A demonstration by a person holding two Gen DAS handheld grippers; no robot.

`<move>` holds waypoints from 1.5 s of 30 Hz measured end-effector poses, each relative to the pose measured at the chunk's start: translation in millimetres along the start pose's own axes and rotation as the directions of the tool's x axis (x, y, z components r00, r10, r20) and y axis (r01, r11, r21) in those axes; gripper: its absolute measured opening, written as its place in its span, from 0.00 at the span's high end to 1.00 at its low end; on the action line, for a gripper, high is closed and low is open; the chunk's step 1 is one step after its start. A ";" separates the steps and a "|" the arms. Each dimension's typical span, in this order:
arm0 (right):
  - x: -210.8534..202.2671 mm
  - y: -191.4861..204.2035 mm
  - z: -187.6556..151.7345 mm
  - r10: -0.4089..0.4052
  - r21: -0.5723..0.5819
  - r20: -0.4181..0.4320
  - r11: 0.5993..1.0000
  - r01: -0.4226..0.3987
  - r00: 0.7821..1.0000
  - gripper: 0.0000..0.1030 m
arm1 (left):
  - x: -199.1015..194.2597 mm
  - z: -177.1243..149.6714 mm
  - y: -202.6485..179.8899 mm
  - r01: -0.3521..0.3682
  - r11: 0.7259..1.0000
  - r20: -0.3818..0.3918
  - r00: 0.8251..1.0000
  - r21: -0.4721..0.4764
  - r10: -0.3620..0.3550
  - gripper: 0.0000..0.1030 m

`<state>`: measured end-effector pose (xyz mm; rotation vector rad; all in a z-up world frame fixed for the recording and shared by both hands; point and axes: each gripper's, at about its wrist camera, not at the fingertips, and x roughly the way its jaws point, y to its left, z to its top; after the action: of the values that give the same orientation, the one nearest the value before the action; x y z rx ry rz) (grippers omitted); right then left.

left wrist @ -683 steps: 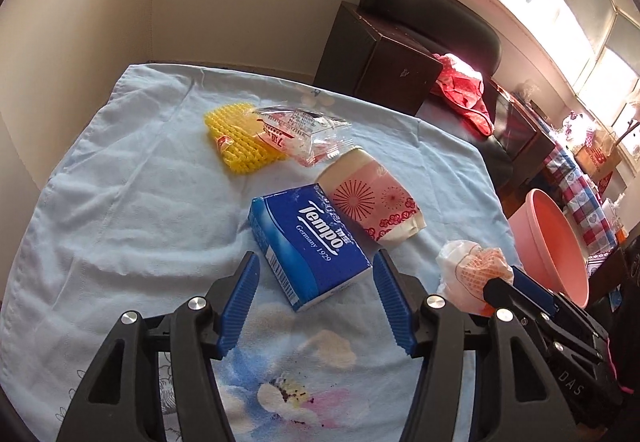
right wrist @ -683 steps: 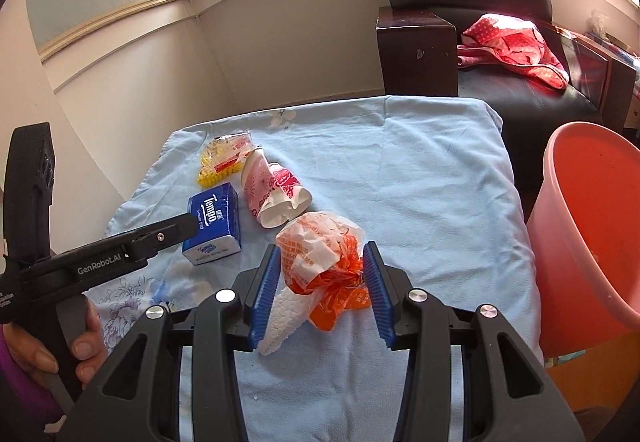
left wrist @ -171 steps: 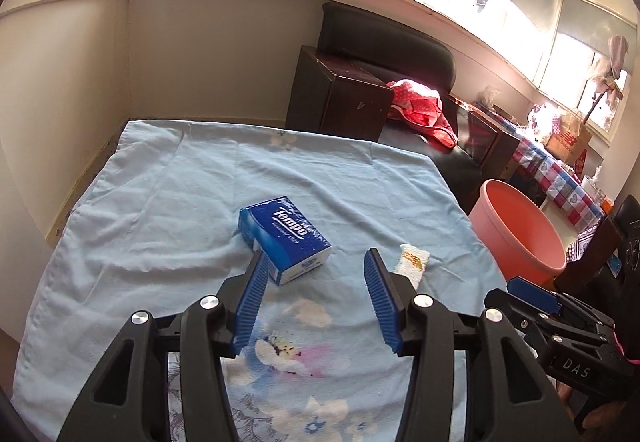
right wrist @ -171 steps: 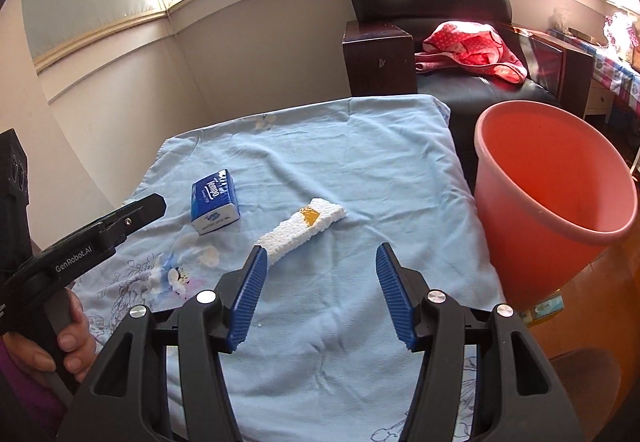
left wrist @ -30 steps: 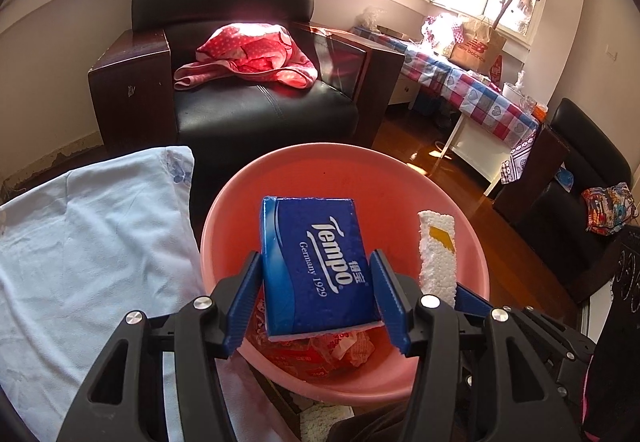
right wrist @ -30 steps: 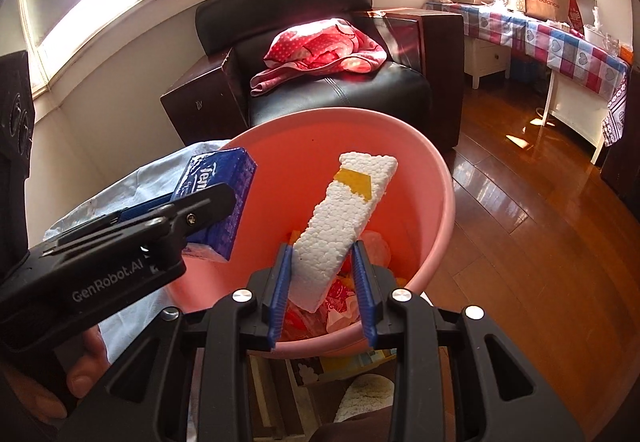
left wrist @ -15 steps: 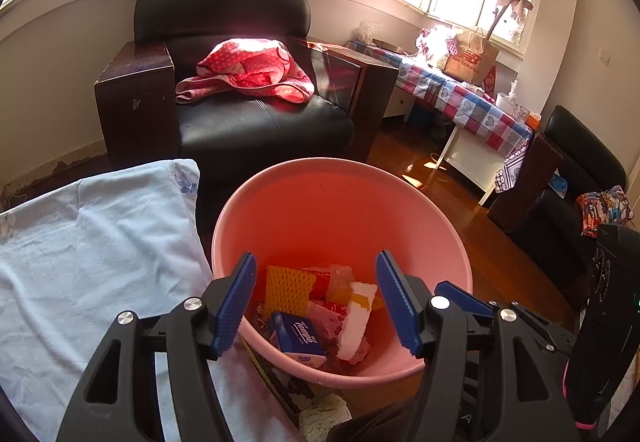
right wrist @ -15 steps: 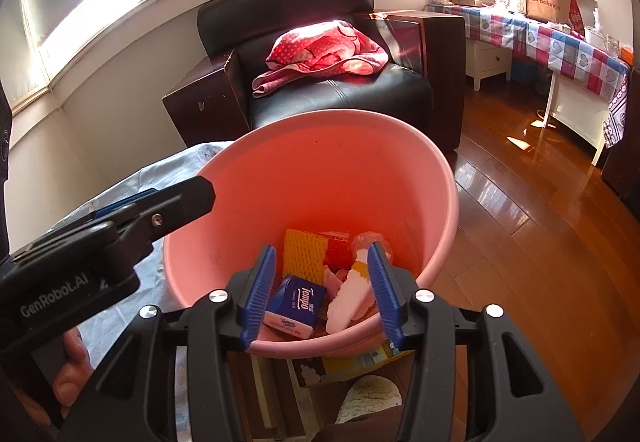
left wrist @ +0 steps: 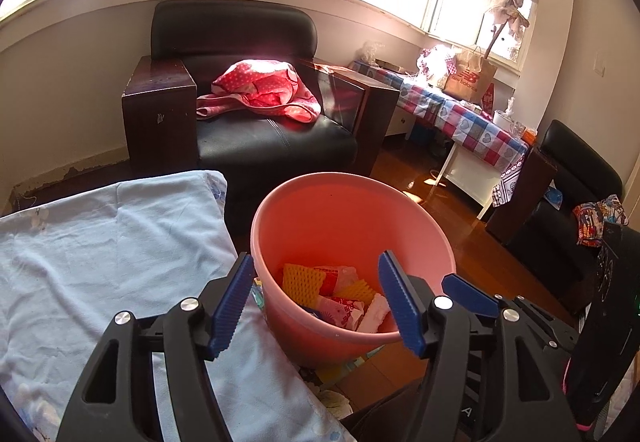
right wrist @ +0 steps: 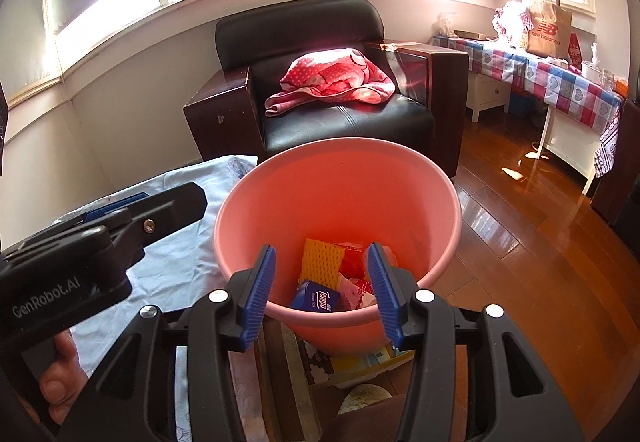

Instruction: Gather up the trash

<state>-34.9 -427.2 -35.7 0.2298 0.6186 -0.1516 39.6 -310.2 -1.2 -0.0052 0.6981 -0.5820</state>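
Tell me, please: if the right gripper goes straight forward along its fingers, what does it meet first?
Probably the pink bucket: the right gripper, open and empty, points down into it, toward the blue tissue pack; depth is unclear.

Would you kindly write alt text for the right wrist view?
The empty right gripper hangs above a pink bucket holding a blue tissue pack, yellow foam net and wrappers. Behind it stands a black armchair.

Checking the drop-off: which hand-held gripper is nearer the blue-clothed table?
Left. The left hand-held gripper straddles the table edge and bucket; the right hand-held gripper hangs over the bucket.
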 end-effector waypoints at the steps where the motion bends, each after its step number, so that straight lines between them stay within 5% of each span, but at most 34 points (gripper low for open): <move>1: -3.9 2.6 -0.4 -0.001 -0.001 0.007 1.000 0.001 1.000 0.53 | -4.3 -0.9 1.2 0.000 1.000 0.003 1.000 0.000 0.000 0.37; 36: -48.4 66.5 -16.8 -0.001 -0.059 0.073 0.998 0.006 0.997 0.52 | -87.0 -35.0 45.1 -0.089 0.995 0.080 0.992 -0.051 0.093 0.37; 45: -53.8 81.1 -22.3 -0.005 -0.074 0.091 0.997 0.012 0.996 0.43 | -95.4 -41.5 50.7 -0.106 0.992 0.084 0.990 -0.062 0.111 0.37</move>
<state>-73.6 -339.5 -8.1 0.1477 0.5340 -0.1461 -18.8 -211.5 14.5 -0.0452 0.6261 -0.4544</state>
